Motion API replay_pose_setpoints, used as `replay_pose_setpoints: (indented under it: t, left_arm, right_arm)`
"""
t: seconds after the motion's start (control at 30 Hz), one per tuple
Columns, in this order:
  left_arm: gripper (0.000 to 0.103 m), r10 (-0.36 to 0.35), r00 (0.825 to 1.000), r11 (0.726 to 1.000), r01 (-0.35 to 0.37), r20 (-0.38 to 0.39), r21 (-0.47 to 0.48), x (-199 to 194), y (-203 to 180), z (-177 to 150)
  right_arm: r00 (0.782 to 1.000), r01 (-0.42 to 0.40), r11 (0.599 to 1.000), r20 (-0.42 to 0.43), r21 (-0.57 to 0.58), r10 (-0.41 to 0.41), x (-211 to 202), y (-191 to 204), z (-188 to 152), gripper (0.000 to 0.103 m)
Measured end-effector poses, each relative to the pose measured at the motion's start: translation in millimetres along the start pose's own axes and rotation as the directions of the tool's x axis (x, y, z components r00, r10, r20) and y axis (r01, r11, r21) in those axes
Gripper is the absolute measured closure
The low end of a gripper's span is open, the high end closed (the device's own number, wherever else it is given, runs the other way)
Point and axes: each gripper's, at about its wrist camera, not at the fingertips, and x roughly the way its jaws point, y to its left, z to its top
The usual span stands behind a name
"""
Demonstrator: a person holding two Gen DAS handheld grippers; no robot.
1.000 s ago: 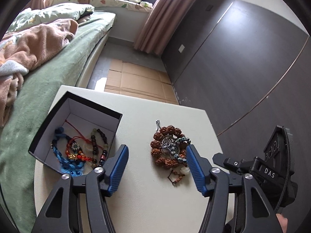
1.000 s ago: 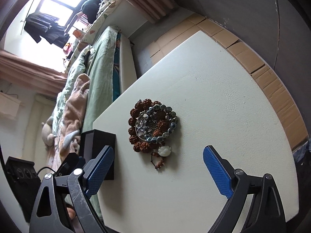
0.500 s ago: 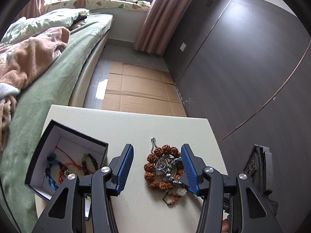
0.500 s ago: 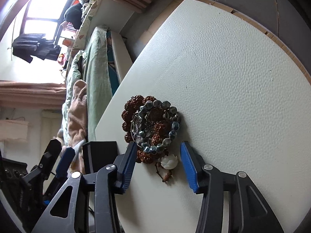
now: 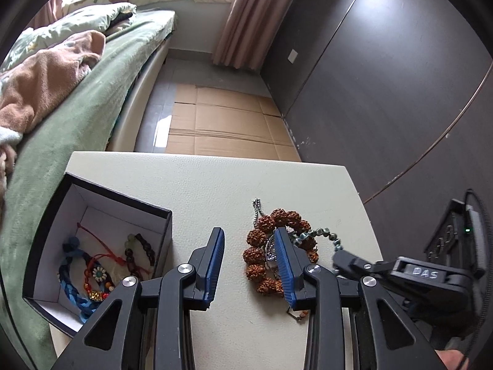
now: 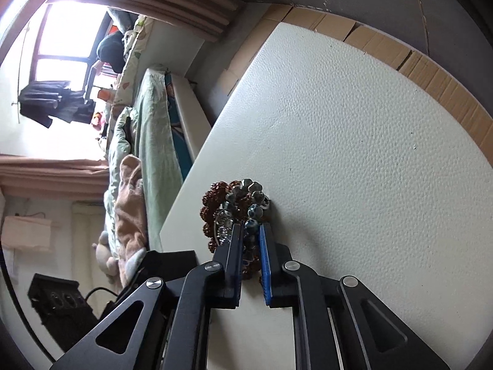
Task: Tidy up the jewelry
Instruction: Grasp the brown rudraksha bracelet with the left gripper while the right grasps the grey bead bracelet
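Partway: some jewelry boxed, a pile left on the tabletop (image 5: 215, 185).

Left view: we see braided and beaded bracelets in the box (image 5: 129, 206); left claw (image 5: 249, 265) half-wide, closing, empty. Right view: right claw (image 6: 250, 246) closing narrow on the blue-grey bead bracelet (image 6: 251, 208) atop the brown seed bracelet (image 6: 212, 206).

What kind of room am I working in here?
Most likely a bedroom: a bed with a green cover runs beside the white table, curtains hang by a window, and a dark wardrobe-like wall stands opposite.

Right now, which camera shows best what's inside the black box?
The left wrist view: it looks down into the open box, showing bracelets inside. The right wrist view catches only a dark outer corner, nothing inside.
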Motion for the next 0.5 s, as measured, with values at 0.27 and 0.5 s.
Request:
replay_pose_setpoints:
  t: [0.27,0.5]
  left_arm:
    - [0.068,-0.004,0.998,0.999,0.007,-0.059,0.044,16.1,-14.3,-1.1]
    - [0.068,0.081,0.988,0.994,-0.070,-0.134,0.084,35.9,-20.2,-13.6]
  right_arm:
    - [0.996,-0.046,0.998,0.069,-0.047,0.049,-19.3,11.7,9.7,0.091]
    - [0.995,-0.028,0.998,0.091,-0.048,0.032,-24.2,9.5,16.5,0.091]
